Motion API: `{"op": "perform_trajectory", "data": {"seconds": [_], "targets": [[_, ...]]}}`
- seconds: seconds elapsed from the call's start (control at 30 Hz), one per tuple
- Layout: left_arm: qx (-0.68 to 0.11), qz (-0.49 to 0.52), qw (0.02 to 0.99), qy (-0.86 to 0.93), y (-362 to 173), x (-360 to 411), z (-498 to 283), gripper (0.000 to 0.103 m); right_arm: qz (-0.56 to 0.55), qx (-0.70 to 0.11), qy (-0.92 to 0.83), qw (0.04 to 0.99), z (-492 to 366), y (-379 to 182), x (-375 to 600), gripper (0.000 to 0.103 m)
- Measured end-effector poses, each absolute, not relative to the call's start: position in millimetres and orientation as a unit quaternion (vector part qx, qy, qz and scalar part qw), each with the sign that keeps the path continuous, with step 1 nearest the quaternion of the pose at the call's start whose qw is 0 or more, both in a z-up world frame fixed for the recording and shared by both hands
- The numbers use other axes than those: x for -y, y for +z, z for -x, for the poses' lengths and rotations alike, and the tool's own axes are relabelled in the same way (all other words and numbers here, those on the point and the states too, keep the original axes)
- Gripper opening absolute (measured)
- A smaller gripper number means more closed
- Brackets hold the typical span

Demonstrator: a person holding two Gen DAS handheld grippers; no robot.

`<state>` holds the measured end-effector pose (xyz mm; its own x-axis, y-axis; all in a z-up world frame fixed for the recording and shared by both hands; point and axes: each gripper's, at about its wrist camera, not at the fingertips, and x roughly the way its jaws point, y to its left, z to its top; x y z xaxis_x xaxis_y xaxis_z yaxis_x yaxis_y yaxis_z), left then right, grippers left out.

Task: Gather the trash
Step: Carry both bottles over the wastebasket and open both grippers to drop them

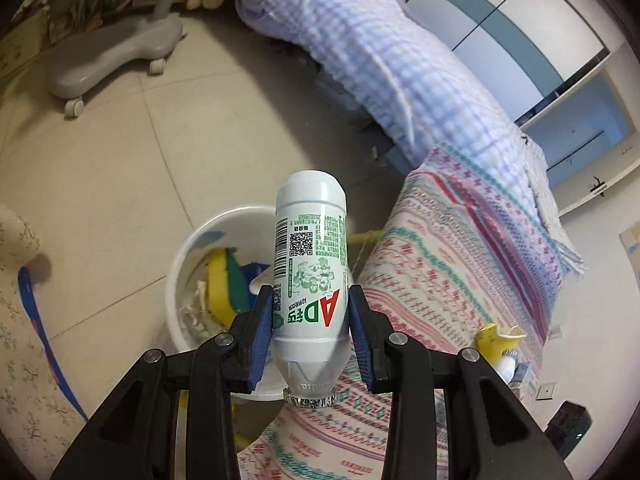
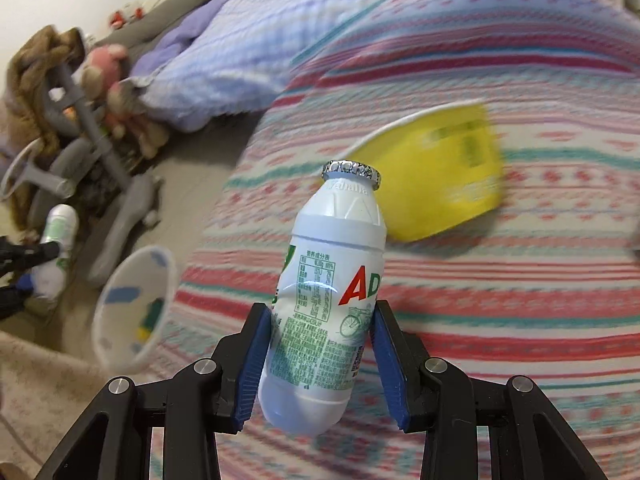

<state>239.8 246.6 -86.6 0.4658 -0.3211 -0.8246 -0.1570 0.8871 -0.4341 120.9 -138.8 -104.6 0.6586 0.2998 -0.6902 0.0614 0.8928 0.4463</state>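
My left gripper (image 1: 310, 300) is shut on a white AD milk bottle (image 1: 310, 256), held with its foil neck toward the camera, above the white trash bucket (image 1: 192, 248) on the floor by the bed. The bucket holds yellow, green and blue scraps. My right gripper (image 2: 322, 316) is shut on a second white AD milk bottle (image 2: 328, 288), foil cap up, over the striped blanket (image 2: 500, 300). A yellow wrapper (image 2: 444, 172) lies on the blanket beyond it. The bucket (image 2: 132, 304) and the left gripper's bottle (image 2: 60, 236) show at the left of the right wrist view.
A blue checked quilt (image 1: 380, 60) lies on the bed. A grey wheeled chair base (image 1: 116, 52) stands on the tiled floor beyond the bucket. Stuffed toys (image 2: 108, 76) pile near the chair. More yellow trash (image 1: 496, 344) sits at the blanket's edge.
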Motion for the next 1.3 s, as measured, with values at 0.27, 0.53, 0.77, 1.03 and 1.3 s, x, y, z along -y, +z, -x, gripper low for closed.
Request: {"op": "perform_trajectory", "data": {"seconds": [0.27,0.53,0.77,1.03,1.3], "targets": [[-0.514,0.25,0.82,-0.029,-93.9,-266.9,-241.0,0.038,-0.212,-0.416,0.148,0.872,-154.3,-102.2,67.4,0.045],[-0.519,0.289,0.805,-0.004,-105.3,-288.7,-241.3,0.038,-0.138,-0.456,0.222,0.851,-200.4,-114.1,-27.5,0.045],[-0.522,0.308,0.795,-0.008,-109.6,-285.5,-244.3,0.039,-0.028,-0.464,0.243,0.851,-233.3,-114.3,-94.2,0.045],[-0.534,0.326,0.78,-0.015,-120.3,-282.0,-250.7,0.039,0.054,-0.496,0.21,0.841,-262.8,-148.4,-119.6,0.049],[-0.548,0.316,0.774,-0.041,-126.1,-256.0,-264.4,0.049,0.005,-0.47,0.203,0.859,-238.5,-139.8,-81.0,0.058]]}}
